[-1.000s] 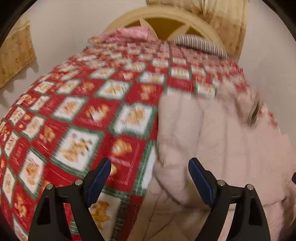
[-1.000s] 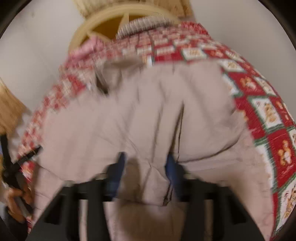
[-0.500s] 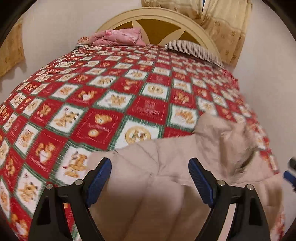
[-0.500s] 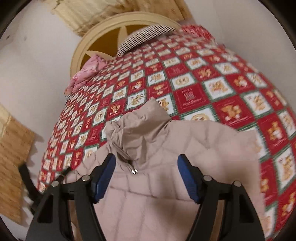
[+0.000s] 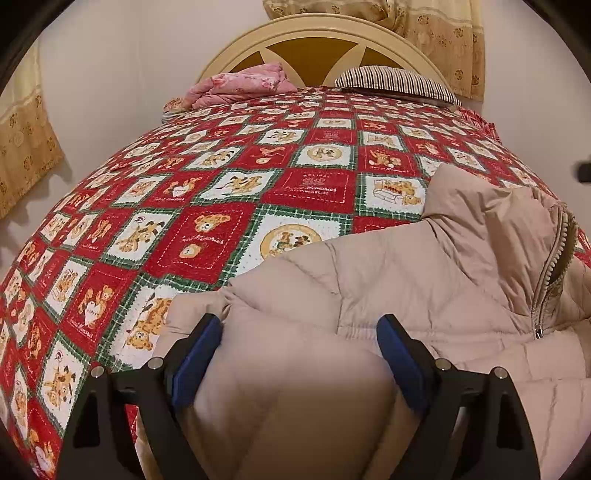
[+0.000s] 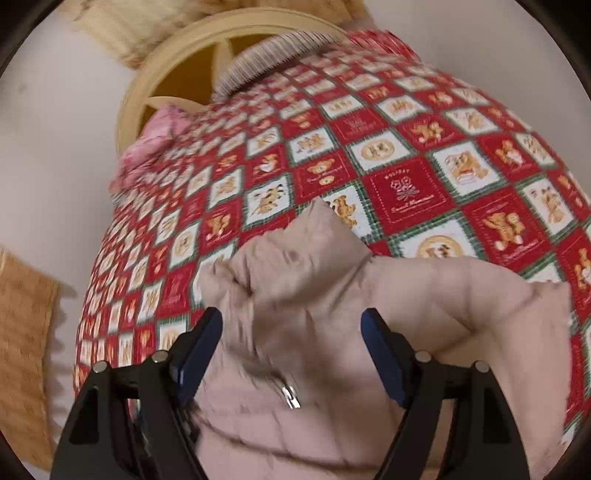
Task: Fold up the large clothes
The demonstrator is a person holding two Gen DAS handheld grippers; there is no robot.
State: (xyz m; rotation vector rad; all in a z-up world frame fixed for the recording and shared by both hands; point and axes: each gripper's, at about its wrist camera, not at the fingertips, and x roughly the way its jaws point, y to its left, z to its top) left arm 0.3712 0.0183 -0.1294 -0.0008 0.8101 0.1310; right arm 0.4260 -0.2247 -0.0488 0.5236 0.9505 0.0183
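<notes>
Where zipper (image 5: pixel 550 280) gapes, puffy beige quilted jacket (image 5: pixel 388 280), crumpled.

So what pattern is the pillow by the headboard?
Narrow dark and white stripes on the pillow, clearest in the left wrist view.

A puffy, quilted beige down jacket (image 5: pixel 388 295) lies on the near end of a bed covered by a red, white and green patchwork quilt with teddy-bear squares (image 5: pixel 236 192), its stand-up collar and zipper (image 5: pixel 550 273) raised at the right. The left gripper (image 5: pixel 299 354), black with blue pads, hovers over the jacket's near part with its jaws spread wide and the fabric showing between them. At the far end, by the cream arched headboard (image 5: pixel 314 27), lie a crumpled pink cloth (image 5: pixel 240 86) and a striped pillow (image 5: pixel 395 81).
</notes>
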